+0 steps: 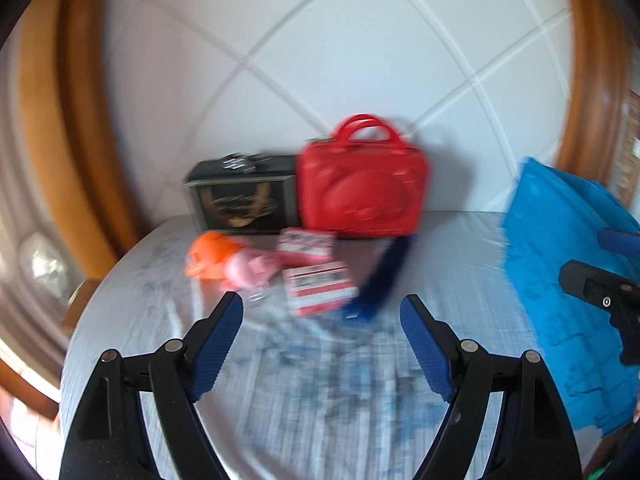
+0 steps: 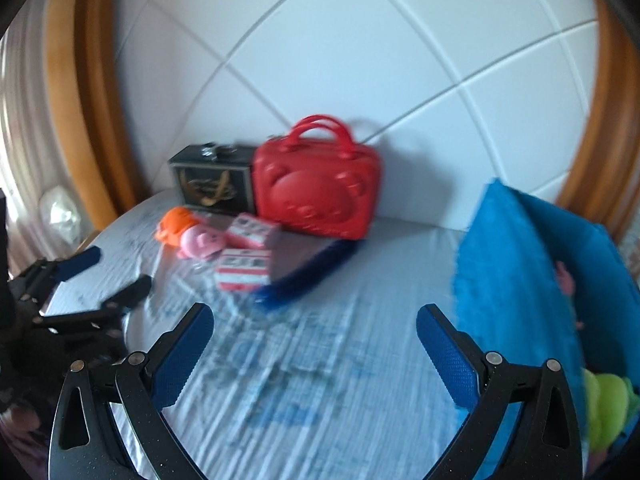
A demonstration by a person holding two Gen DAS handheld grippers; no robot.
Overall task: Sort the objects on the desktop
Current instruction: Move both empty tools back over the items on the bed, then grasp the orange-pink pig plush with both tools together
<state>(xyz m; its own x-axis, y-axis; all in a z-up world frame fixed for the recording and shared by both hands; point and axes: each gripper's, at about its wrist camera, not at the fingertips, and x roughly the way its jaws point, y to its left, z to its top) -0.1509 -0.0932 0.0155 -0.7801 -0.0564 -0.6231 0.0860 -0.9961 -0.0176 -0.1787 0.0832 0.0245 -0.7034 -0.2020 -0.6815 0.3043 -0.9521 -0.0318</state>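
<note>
White padded headboard and wooden frame back a bed (image 1: 300, 380) with a pale printed sheet. From the left wrist, the left hand-held gripper (image 1: 322, 340) is released and empty; ahead lie an orange toy (image 1: 210, 258), pink toy (image 1: 252, 270), two red-white boxes (image 1: 320, 284) and a blue strap (image 1: 380, 280), below a red bag (image 1: 362, 188). From the right wrist, the right hand-held gripper (image 2: 316, 350) is also released; a blue bin (image 2: 520, 280) stands right of it. Best to slow down, choose one toy, and straddle it squarely.
</note>
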